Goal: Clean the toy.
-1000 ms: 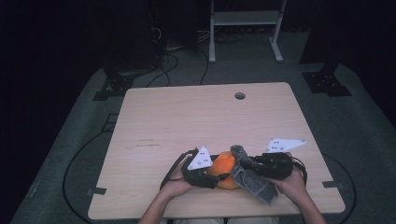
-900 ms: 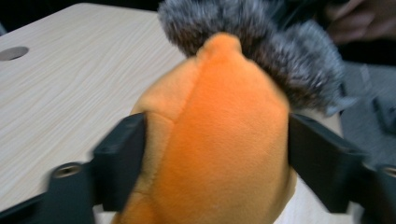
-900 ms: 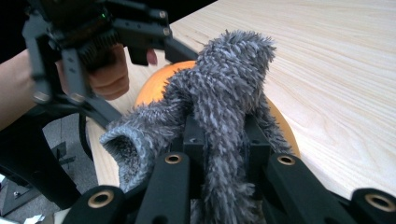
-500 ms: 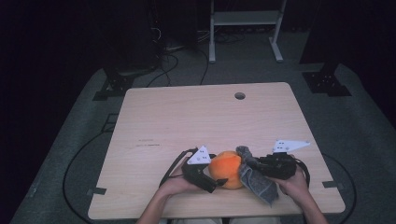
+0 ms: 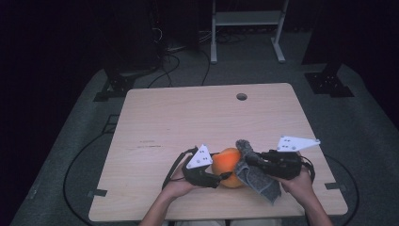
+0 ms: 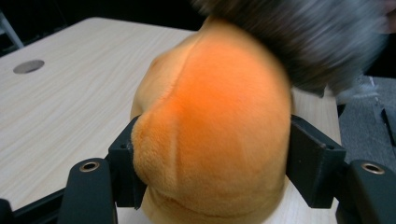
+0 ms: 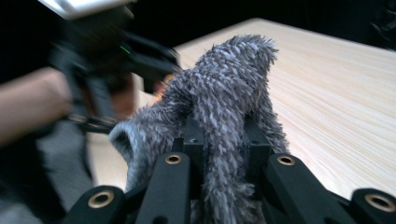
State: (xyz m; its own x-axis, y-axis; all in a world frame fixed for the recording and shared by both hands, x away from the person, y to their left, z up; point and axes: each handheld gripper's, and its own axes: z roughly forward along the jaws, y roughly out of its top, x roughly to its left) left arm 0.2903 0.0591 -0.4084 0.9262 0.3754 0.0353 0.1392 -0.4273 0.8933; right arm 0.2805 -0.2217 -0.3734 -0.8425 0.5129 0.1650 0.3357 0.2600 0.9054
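Low in my high view, near the table's [image 5: 197, 117] front edge, the plush ball [image 5: 226, 161] sits between my grippers: left gripper [image 5: 217, 180] at its left, right gripper [image 5: 248, 159] with the cloth [image 5: 258, 178] at its right, touching it.

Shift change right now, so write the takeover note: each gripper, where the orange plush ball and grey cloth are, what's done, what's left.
Left gripper: shut on the orange plush ball, held at the table's near edge.
Right gripper: shut on the grey fuzzy cloth, which lies against the ball's right side, its tail hanging down.
Done: both things gripped, cloth brought to the ball.
Left: probably wiping the ball; how much is wiped cannot be told.
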